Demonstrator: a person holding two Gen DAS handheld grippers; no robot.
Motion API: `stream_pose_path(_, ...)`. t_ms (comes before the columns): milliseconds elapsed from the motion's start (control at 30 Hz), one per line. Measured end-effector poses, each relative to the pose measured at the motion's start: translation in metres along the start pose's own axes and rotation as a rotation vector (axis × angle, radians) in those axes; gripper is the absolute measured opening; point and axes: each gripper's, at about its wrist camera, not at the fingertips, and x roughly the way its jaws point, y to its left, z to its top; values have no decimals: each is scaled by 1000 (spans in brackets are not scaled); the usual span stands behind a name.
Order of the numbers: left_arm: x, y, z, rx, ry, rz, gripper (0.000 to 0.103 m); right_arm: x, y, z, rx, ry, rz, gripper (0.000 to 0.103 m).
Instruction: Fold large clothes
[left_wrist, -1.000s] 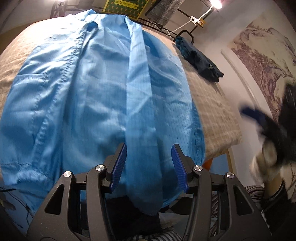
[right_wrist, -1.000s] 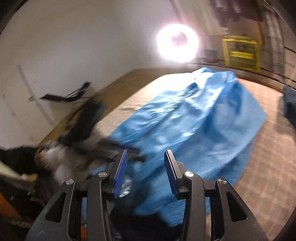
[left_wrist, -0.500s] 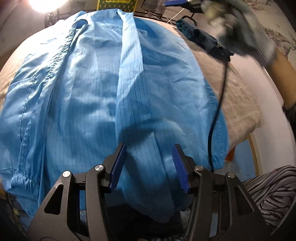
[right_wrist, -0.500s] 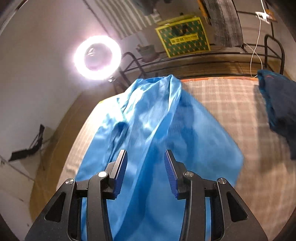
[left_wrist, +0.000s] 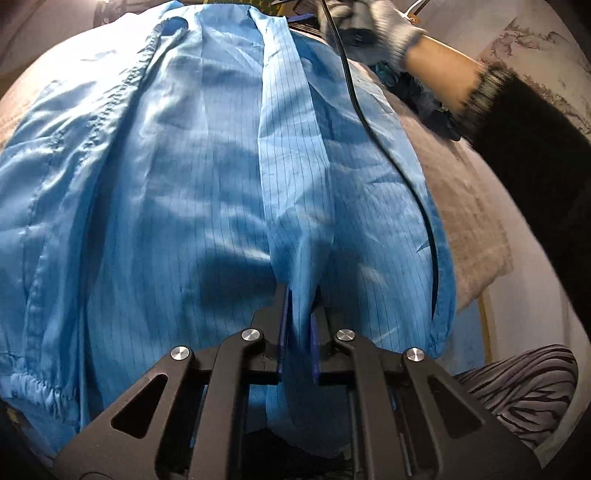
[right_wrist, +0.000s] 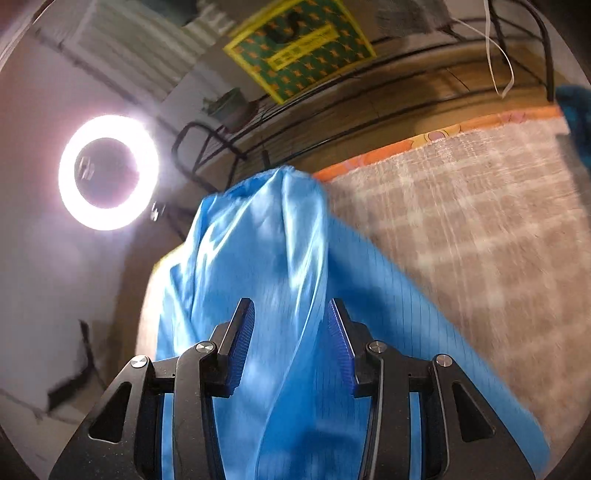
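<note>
A large light-blue pinstriped coat (left_wrist: 177, 192) lies spread on the bed, collar at the far end. My left gripper (left_wrist: 299, 321) is at its near hem, where the front placket strip (left_wrist: 288, 155) ends. Its jaws are closing, and the blue pads pinch that strip between them. In the right wrist view the coat's far end (right_wrist: 266, 240) rises in a shiny fold. My right gripper (right_wrist: 291, 332) hangs over that fold with its fingers (right_wrist: 242, 343) apart, not pressing the cloth. A gloved hand (left_wrist: 373, 26) holds it at the top of the left wrist view.
A beige checked bed cover (right_wrist: 461, 229) lies under the coat. A dark blue garment (left_wrist: 424, 99) sits at the far right of the bed. A black cable (left_wrist: 369, 122) trails across the coat. A ring light (right_wrist: 107, 171) and a yellow-green box (right_wrist: 299, 44) stand behind.
My left gripper went from open to pinching the placket strip at the near hem. My right gripper swung from the near right side across to the coat's collar end, still open.
</note>
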Motion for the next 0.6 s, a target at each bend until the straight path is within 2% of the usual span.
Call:
stream_pose_path(167, 5, 6, 4, -33, 20, -74, 8, 32, -15, 32, 86, 18, 93, 40)
stream_pose_path(267, 7, 9, 4, -50, 27, -100, 8, 48, -13, 44, 75, 34, 62, 40)
stream_pose_path(333, 8, 13, 3, -67, 32, -119, 8, 57, -14, 51, 89, 41, 78, 39)
stream_pose_path(367, 7, 14, 1, -78, 32, -127, 8, 61, -14, 54, 91, 42, 93, 35)
stream_pose_path(433, 8, 20, -1, -100, 35, -140, 8, 67, -11, 57, 78, 45, 100, 4)
stream_pose_path(467, 9, 23, -1, -106, 37, -141, 8, 69, -8, 57, 58, 52, 74, 3)
stream_pose_path(533, 10, 28, -1, -115, 39, -150, 8, 68, 9, 60, -64, 61, -43, 1)
stream_pose_path(600, 9, 32, -2, -132, 41, -163, 8, 59, 42, 63, -309, 40, -267, 0)
